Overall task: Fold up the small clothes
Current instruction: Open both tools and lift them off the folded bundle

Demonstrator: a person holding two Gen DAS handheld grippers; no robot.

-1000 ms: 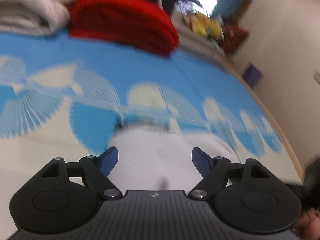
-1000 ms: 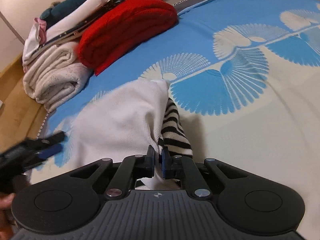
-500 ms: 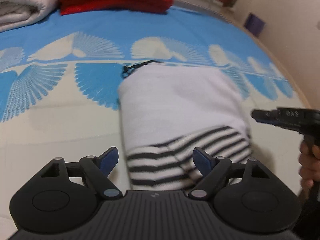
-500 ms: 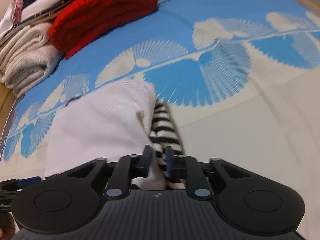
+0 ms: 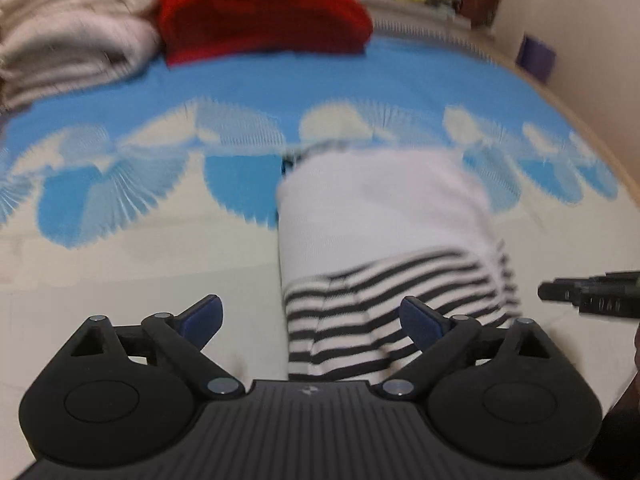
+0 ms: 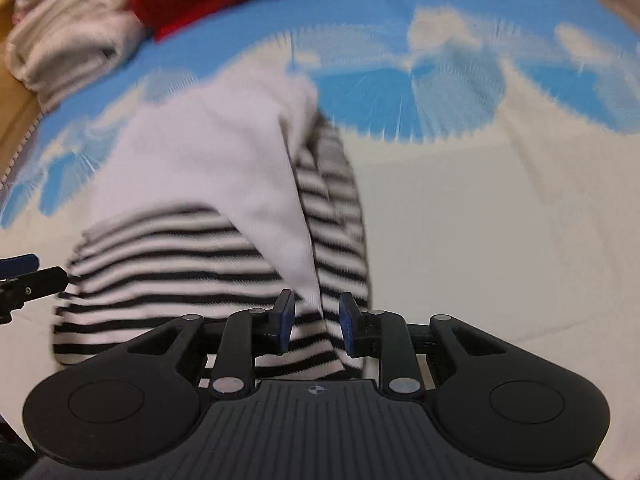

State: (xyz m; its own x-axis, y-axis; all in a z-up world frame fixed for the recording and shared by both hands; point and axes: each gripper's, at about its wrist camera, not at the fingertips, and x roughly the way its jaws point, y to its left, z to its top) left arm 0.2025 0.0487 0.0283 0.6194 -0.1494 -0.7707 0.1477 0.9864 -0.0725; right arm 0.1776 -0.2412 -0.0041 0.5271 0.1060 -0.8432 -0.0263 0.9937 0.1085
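Note:
A small white garment with black-and-white striped parts (image 5: 384,216) lies folded on the blue-and-cream patterned bedspread (image 5: 120,280). My left gripper (image 5: 312,316) is open and empty, its fingers either side of the striped near end. In the right wrist view the garment (image 6: 208,168) lies just ahead. My right gripper (image 6: 316,320) is open by a narrow gap, with the striped edge between its pads but not clamped. The right gripper's tip (image 5: 576,292) shows at the right of the left wrist view; the left gripper's tip (image 6: 24,276) shows at the left of the right wrist view.
A folded red knit (image 5: 264,12) and a stack of folded cream clothes (image 5: 68,44) lie at the far end of the bed. The bed's wooden edge (image 5: 592,136) and a wall run along the right. Bare bedspread (image 6: 500,220) spreads right of the garment.
My right gripper has opened and let go of the garment's edge, which now lies on the bed. The left gripper stayed open and drew back to the striped end.

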